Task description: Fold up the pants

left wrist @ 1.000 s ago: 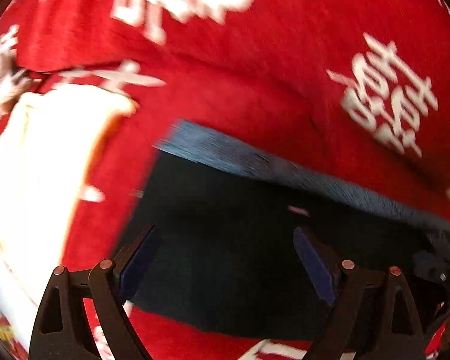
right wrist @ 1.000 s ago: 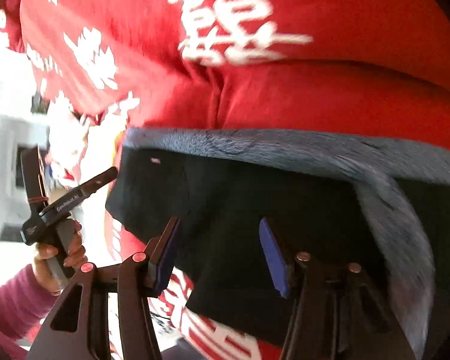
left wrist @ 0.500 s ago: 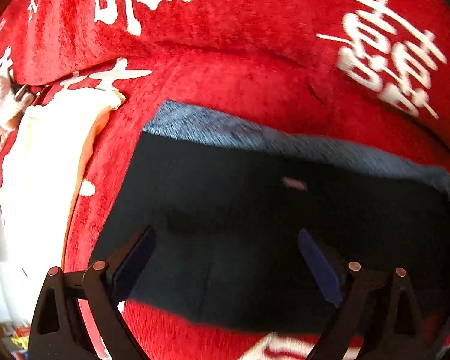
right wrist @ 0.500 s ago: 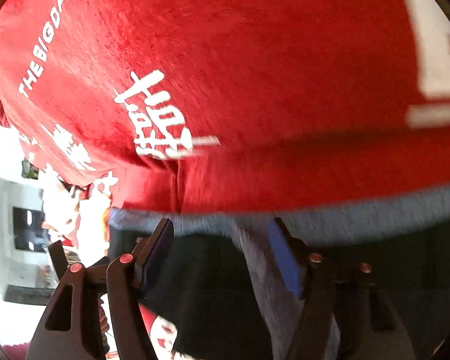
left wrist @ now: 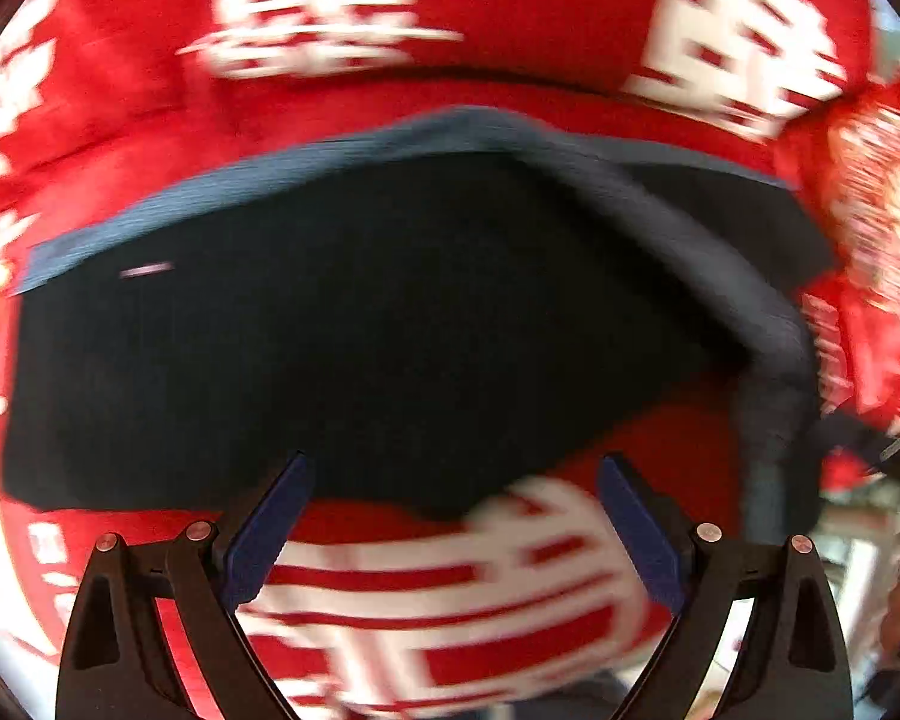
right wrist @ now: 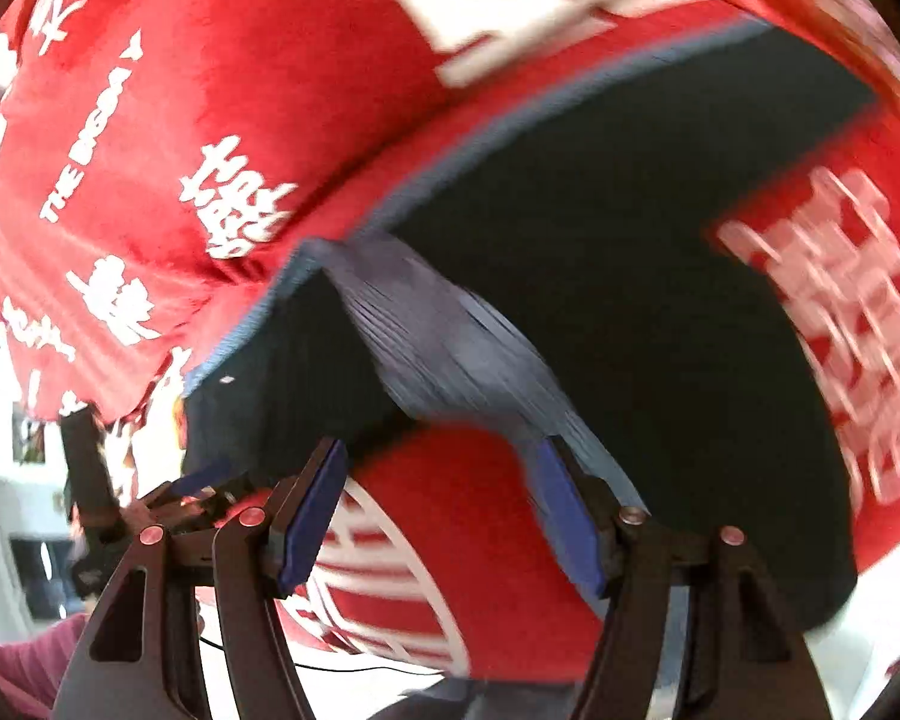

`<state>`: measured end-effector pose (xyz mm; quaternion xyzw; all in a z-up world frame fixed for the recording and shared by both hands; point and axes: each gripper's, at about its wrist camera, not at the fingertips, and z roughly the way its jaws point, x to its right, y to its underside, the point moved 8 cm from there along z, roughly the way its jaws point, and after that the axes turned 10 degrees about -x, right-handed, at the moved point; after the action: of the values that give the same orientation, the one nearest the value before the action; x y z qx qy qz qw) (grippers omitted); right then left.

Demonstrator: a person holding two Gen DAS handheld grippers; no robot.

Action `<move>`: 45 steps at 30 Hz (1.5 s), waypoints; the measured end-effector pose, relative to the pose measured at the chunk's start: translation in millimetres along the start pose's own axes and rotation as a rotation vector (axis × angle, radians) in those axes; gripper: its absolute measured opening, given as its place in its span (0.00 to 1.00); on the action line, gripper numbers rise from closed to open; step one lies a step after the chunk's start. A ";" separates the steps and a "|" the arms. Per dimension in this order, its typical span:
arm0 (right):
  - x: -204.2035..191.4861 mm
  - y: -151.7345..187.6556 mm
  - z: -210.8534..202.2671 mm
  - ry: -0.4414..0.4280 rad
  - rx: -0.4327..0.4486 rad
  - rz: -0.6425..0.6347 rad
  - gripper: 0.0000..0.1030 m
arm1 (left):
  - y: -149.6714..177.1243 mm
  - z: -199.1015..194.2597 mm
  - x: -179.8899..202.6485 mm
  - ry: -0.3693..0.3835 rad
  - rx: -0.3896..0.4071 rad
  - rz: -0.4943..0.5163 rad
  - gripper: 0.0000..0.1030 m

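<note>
- The left wrist view is aimed down, close over the dark pants (left wrist: pixel 360 330), red cloth (left wrist: pixel 510 18) at 12 o'clock.
- The right wrist view is held close; the same pants (right wrist: pixel 660 300) and red cloth (right wrist: pixel 240 90) are shared.

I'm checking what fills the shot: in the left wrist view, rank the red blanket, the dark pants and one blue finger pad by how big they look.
1. red blanket and dark pants: too alike to rank.
2. blue finger pad: smallest, though nearest the camera.
</note>
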<state>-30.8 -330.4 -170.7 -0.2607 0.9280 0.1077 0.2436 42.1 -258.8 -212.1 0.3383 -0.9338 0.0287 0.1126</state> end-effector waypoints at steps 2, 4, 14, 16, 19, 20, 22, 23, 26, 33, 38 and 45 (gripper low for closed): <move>26.1 28.8 -4.2 0.005 0.009 0.099 0.68 | 3.1 7.7 37.3 0.054 -0.015 0.063 0.94; 48.7 51.1 -8.2 -0.010 0.029 0.182 0.68 | 5.3 19.7 63.6 0.089 -0.048 0.107 0.94; 132.0 106.8 -7.3 -0.096 0.044 0.407 0.68 | 24.7 79.8 167.5 0.196 -0.186 0.211 0.94; 141.1 109.1 -10.1 -0.138 0.035 0.405 0.68 | 25.6 80.6 178.1 0.183 -0.180 0.232 0.94; 157.4 115.6 -12.8 -0.213 0.013 0.411 0.68 | 27.9 82.7 189.4 0.226 -0.228 0.189 0.94; 161.4 117.4 -12.4 -0.237 0.007 0.417 0.68 | 29.9 83.1 190.3 0.239 -0.243 0.175 0.94; 157.8 117.5 -2.1 -0.296 -0.009 0.433 0.68 | 29.8 86.1 195.3 0.233 -0.247 0.168 0.93; 158.1 119.3 0.4 -0.319 -0.015 0.440 0.68 | 28.3 85.7 198.7 0.239 -0.240 0.165 0.89; 156.3 123.6 12.1 -0.378 -0.042 0.438 0.68 | 27.5 85.7 212.0 0.274 -0.251 0.186 0.57; 159.9 132.9 29.3 -0.525 -0.037 0.479 0.68 | 18.8 64.6 233.4 0.400 -0.272 0.191 0.38; 160.8 122.3 22.1 -0.734 0.051 0.576 0.20 | 17.3 57.2 239.9 0.382 -0.281 0.229 0.38; 159.4 80.2 -43.2 -0.680 0.158 0.497 0.17 | -3.6 37.6 243.3 0.337 -0.202 0.254 0.39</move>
<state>-209.8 -345.9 -208.8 0.0408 0.8348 0.1716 0.5215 -144.1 -418.6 -192.8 0.1958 -0.9350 0.0048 0.2955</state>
